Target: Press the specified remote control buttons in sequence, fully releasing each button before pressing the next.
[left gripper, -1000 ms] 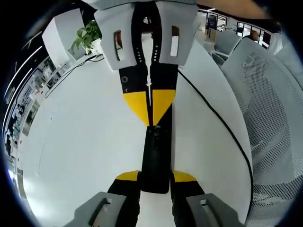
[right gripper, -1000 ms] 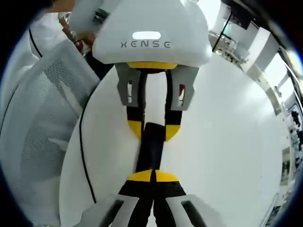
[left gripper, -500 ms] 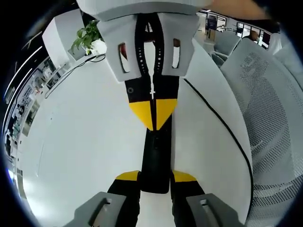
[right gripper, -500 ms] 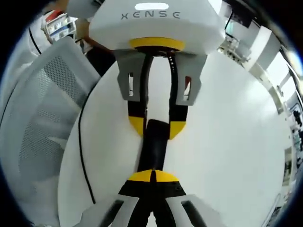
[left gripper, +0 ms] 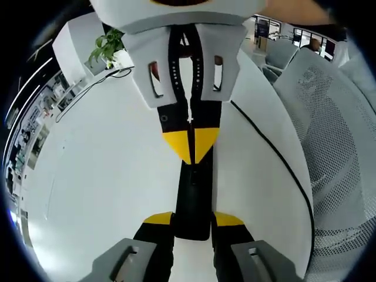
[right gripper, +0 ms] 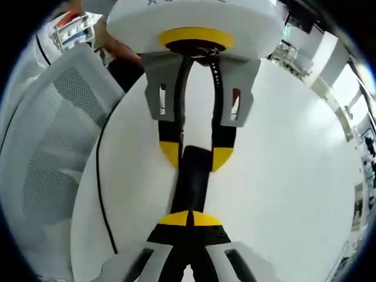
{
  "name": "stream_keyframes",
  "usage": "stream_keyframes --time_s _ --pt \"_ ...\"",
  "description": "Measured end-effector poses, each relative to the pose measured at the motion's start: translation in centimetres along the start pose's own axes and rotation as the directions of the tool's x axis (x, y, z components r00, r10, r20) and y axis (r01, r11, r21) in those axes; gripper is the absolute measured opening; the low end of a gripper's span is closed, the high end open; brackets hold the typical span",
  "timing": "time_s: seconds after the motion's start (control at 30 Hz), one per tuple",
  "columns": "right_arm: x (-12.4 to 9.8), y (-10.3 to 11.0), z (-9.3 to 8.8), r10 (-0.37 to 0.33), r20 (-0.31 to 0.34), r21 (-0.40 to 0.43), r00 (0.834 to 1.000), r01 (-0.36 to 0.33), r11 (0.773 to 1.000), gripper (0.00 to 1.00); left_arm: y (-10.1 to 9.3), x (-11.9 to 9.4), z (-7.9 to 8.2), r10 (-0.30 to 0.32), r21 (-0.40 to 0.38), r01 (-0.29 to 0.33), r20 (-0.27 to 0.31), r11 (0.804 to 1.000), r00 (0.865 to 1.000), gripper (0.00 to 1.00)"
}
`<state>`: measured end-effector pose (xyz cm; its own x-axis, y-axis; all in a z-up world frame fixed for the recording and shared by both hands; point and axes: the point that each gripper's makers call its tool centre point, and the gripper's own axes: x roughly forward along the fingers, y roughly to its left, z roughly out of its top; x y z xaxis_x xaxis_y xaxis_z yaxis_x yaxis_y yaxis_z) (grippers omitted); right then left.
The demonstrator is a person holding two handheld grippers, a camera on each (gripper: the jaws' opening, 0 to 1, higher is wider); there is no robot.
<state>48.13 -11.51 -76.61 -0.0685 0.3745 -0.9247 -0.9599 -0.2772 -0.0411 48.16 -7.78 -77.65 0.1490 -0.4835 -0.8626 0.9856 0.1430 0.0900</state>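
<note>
A slim black remote control (left gripper: 192, 197) lies along a white table (left gripper: 100, 176). My left gripper (left gripper: 192, 219) is shut on its near end, one yellow pad (left gripper: 158, 218) on each side. My right gripper (left gripper: 191, 147) reaches in from the top of the left gripper view, jaws shut, with its joined yellow tip resting on the remote's upper face. In the right gripper view, the right gripper (right gripper: 189, 218) is shut with its tip on the remote (right gripper: 192, 179). There the left gripper (right gripper: 196, 157) clamps the remote's far end. The buttons are too dark to make out.
A black cable (left gripper: 273, 155) curves along the table's edge, also seen as a cable (right gripper: 98, 176) in the right gripper view. A white mesh chair (left gripper: 338, 117) stands beside the table, and the chair (right gripper: 47, 147) shows again. A potted plant (left gripper: 108, 44) sits at the far corner.
The right gripper's shut tip has slid a little along the remote toward the left gripper. The left gripper still holds the remote in the same place.
</note>
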Motion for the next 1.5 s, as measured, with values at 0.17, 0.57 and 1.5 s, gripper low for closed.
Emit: stream_keyframes --time_s 0.17,0.57,1.5 --pt "0.22 0.08 -0.08 0.006 -0.005 -0.001 1.0 -0.006 1.0 0.0 0.02 0.01 -0.03 0.001 -0.001 -0.001 0.001 1.0 1.0 0.23" --pt "0.33 -0.09 -0.14 0.022 0.009 0.029 1.0 -0.022 0.999 0.0 0.07 0.02 -0.05 0.0 -0.003 0.0 0.008 1.0 1.0 0.23" --pt "0.4 -0.09 -0.2 -0.005 0.027 0.082 1.0 0.003 0.997 0.0 0.01 0.07 -0.09 0.001 -0.003 -0.001 0.006 1.0 1.0 0.24"
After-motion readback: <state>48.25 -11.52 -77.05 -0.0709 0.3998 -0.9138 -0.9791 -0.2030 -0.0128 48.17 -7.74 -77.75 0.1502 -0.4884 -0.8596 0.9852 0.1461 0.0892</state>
